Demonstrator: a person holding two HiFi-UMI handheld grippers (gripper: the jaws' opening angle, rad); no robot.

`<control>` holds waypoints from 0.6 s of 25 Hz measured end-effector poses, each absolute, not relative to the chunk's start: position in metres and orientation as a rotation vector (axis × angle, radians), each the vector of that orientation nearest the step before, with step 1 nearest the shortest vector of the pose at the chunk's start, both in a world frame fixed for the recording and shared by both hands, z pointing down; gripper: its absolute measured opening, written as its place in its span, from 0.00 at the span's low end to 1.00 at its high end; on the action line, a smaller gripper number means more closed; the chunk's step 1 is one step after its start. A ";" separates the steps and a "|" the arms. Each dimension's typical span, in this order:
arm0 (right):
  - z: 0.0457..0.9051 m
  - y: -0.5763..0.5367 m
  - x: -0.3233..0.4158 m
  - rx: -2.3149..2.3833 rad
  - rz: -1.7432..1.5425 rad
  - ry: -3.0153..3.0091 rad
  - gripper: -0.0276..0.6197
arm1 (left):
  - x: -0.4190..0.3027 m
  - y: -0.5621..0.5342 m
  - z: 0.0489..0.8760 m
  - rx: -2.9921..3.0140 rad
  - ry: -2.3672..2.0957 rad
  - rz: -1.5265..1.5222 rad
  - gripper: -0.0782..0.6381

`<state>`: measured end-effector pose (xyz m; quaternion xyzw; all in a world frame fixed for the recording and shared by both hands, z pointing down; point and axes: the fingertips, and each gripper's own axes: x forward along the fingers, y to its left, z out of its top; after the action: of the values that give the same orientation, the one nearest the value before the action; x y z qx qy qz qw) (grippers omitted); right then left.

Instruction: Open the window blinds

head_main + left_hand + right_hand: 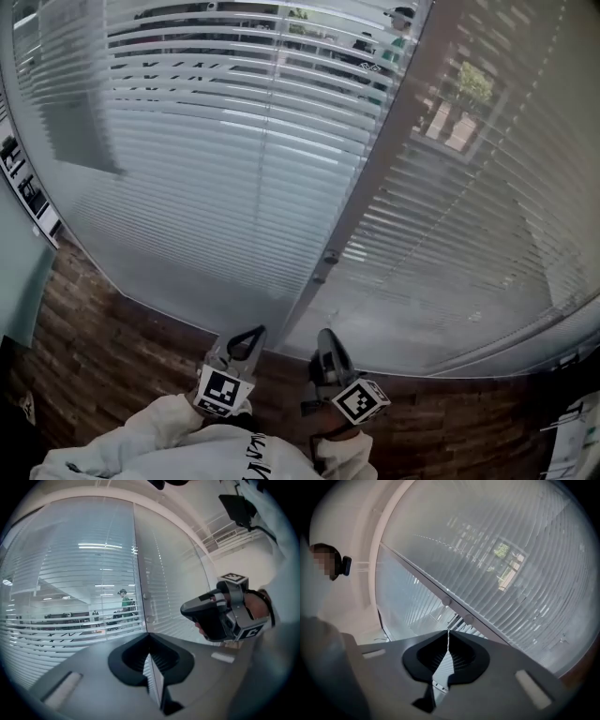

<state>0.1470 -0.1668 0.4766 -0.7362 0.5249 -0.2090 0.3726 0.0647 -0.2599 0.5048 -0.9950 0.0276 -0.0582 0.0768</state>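
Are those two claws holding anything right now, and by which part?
Nothing: the left gripper and the right gripper are both shut and empty.

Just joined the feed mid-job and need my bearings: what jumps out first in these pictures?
Slatted window blinds fill the head view, two panes split by a slanting frame post with small knobs. Through the left pane's upper slats, people show beyond the glass. Low at centre, the left gripper and right gripper point toward the post's foot, jaws together, holding nothing.
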 end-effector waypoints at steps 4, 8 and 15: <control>0.486 -0.151 0.125 -1.936 -0.552 1.359 0.05 | 0.049 -0.243 0.504 -2.981 0.076 -0.200 0.11; 0.494 -0.130 0.107 -1.946 -0.566 1.368 0.05 | 0.041 -0.215 0.506 -2.974 0.049 -0.207 0.11; 0.502 -0.089 0.078 -2.039 -0.508 1.428 0.05 | 0.023 -0.167 0.504 -2.952 0.020 -0.166 0.11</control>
<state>0.0778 -0.0888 0.5020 -0.7665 0.5370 -0.1912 0.2960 0.0234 -0.1672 0.5040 -0.9941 0.0068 -0.0560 0.0921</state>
